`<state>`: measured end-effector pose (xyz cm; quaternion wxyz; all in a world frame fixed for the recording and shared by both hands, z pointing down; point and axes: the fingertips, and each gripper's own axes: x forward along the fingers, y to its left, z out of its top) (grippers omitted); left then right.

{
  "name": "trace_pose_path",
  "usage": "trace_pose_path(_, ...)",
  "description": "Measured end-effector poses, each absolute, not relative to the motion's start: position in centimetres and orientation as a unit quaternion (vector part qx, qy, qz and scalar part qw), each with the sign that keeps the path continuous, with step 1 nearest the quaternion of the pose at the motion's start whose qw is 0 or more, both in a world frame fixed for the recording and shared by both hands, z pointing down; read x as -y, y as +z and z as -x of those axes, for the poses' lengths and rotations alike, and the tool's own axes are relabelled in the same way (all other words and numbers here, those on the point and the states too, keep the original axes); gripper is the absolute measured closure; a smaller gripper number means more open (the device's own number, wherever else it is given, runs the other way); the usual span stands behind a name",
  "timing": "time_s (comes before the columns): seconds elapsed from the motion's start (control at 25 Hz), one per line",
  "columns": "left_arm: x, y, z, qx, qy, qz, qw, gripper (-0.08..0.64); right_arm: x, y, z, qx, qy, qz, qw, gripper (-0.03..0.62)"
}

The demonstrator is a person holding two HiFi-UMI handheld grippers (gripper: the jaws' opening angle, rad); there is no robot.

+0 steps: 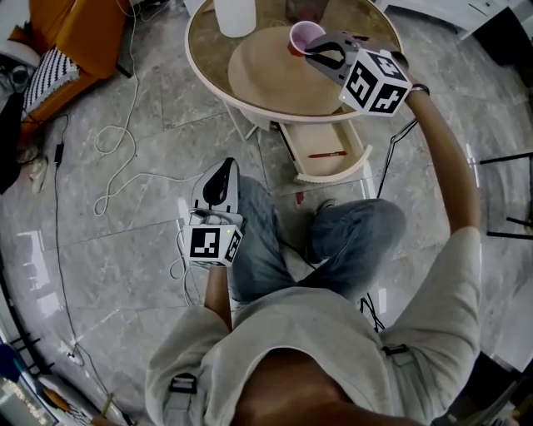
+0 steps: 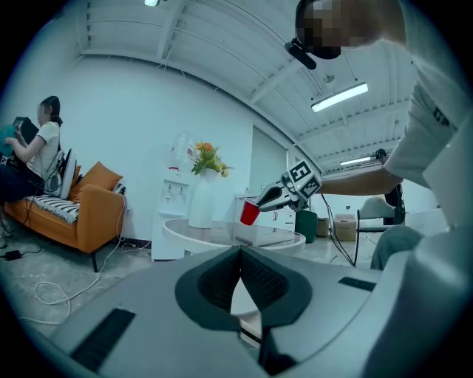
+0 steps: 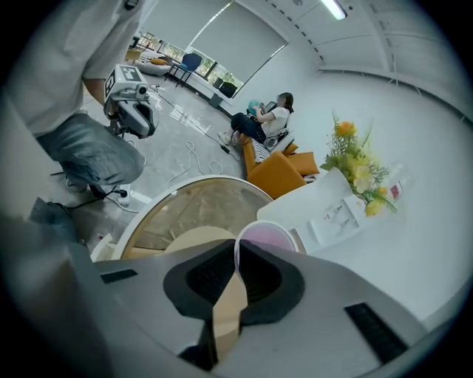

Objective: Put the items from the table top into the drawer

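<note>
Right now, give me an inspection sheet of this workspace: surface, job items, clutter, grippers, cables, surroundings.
Surface: round glass-topped table with a beige round mat on it.
Job's things: red cup held over the table; drawer open under the table, a red pen-like item inside.
Clutter: white vase at the table's far side.
Grippers: right gripper has its fingers shut on the cup's rim; left gripper shut, empty, beside the person's knee.
Cables: white cable looped on the floor; black cable beside it.
Surroundings: orange sofa, a seated person by it.
</note>
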<state>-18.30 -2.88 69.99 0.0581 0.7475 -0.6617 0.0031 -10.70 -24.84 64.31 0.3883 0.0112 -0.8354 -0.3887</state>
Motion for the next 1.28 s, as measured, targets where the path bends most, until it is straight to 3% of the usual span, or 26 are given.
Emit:
trace_pose_path(0.4, 6.3, 70.6, 13.5, 0.601, -0.010, -0.796, 0.064, 0.545, 18.3, 62.9, -2.1, 0.828, -0.371, -0.042, 0.417, 0.554)
trace_pose_path(0.72, 9.1, 70.8, 9.6, 0.559, -0.010, -0.827, 0.067, 0.545, 14.8, 67.4, -10.9, 0.825, -0.293, -0.057, 0.480, 0.554)
trace_pose_path(1.28, 9.3, 71.5, 9.8, 0.576, 0.012, -0.815, 0.066, 0.545, 17.4, 89.1, -10.0, 0.811, -0.176, 0.035, 0.557, 0.555)
